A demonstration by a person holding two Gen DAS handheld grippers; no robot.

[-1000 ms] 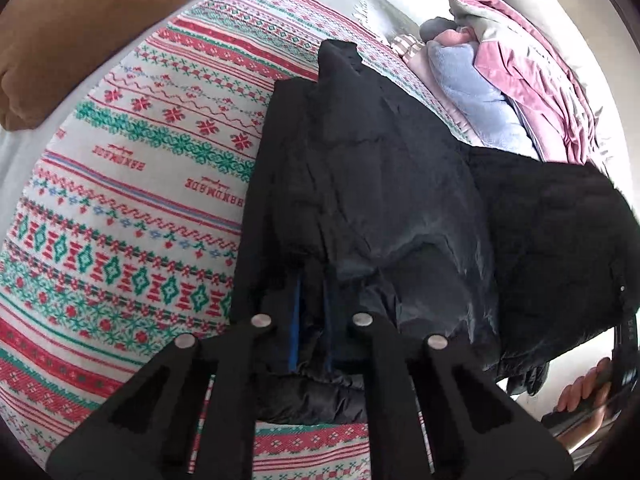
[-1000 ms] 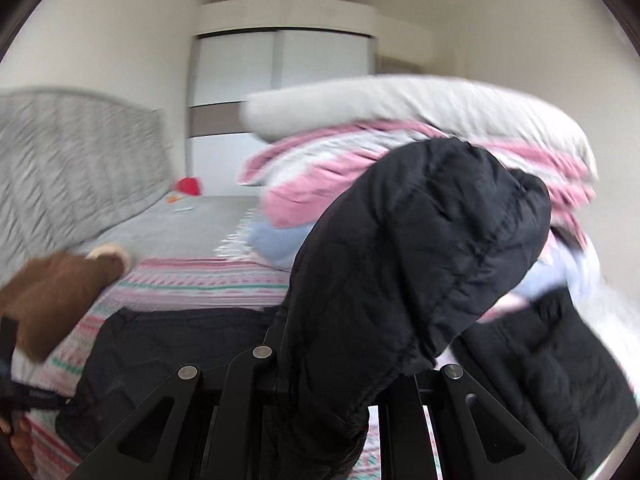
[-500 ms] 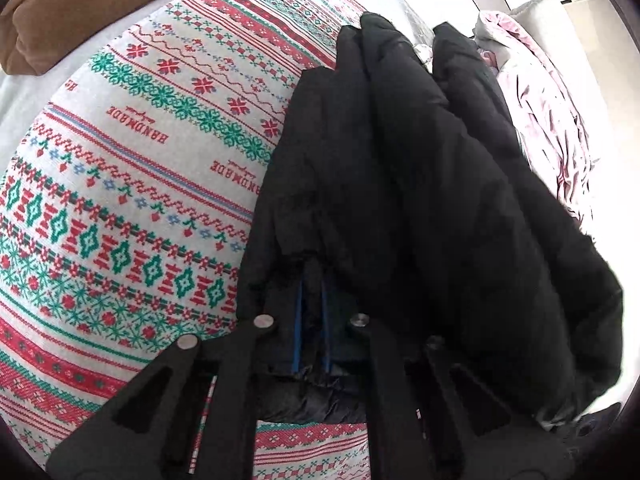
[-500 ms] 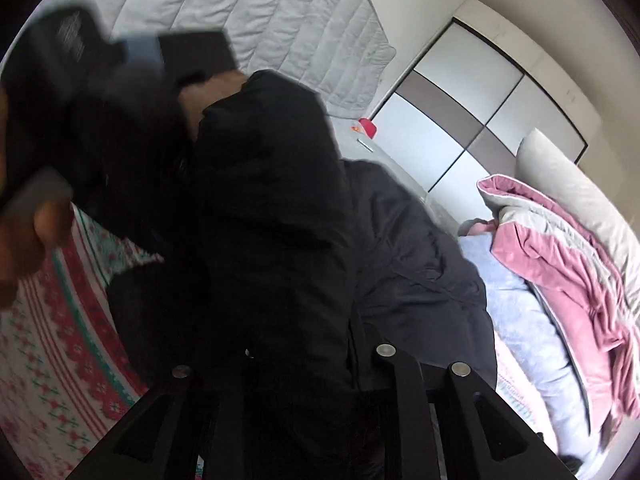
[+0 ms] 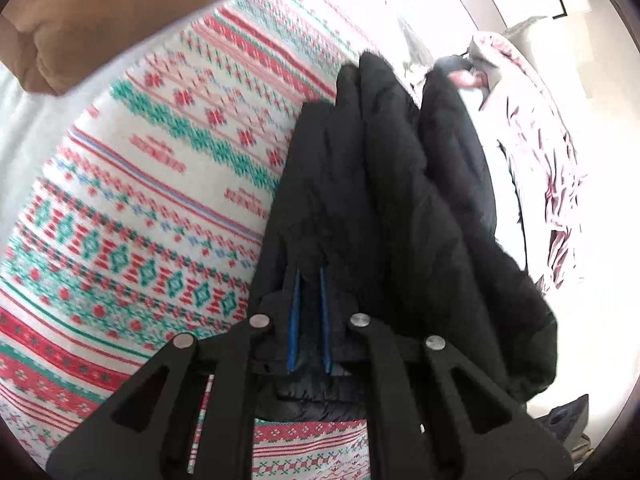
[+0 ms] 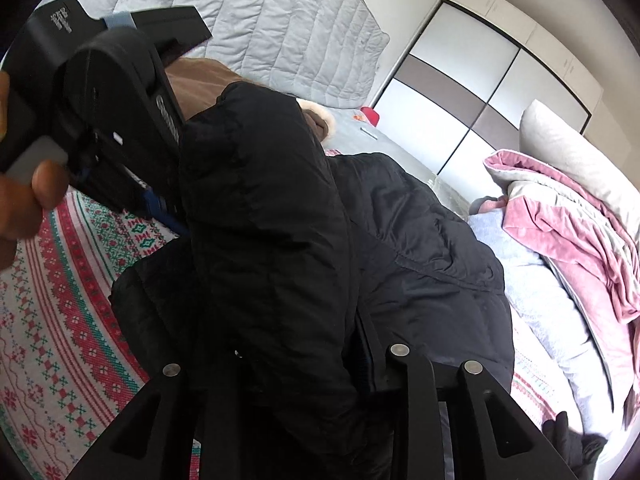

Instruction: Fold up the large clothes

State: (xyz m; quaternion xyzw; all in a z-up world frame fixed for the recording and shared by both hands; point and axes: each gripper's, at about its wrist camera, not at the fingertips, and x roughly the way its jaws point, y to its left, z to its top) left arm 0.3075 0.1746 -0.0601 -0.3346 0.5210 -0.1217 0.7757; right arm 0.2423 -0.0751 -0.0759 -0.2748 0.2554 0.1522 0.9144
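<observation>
A large black puffer jacket (image 5: 384,200) lies on a red, green and white patterned blanket (image 5: 140,200). My left gripper (image 5: 310,280) is shut on the jacket's near edge, its blue pads pinching the fabric. My right gripper (image 6: 288,360) is shut on a fold of the same jacket (image 6: 260,240), which drapes over its fingers and hides the tips. The left gripper (image 6: 96,120) also shows in the right wrist view, held in a hand at upper left, close to the raised fold.
A brown cushion (image 5: 100,12) lies at the blanket's far left. A pile of pink and grey bedding (image 6: 560,220) and a pale blue cloth (image 6: 532,300) sit to the right. A quilted grey headboard (image 6: 260,28) and a wardrobe (image 6: 480,80) stand behind.
My right gripper has carried the jacket's right side up and over to the left, so it now lies folded onto the left half beside my left gripper. The left gripper has kept its hold.
</observation>
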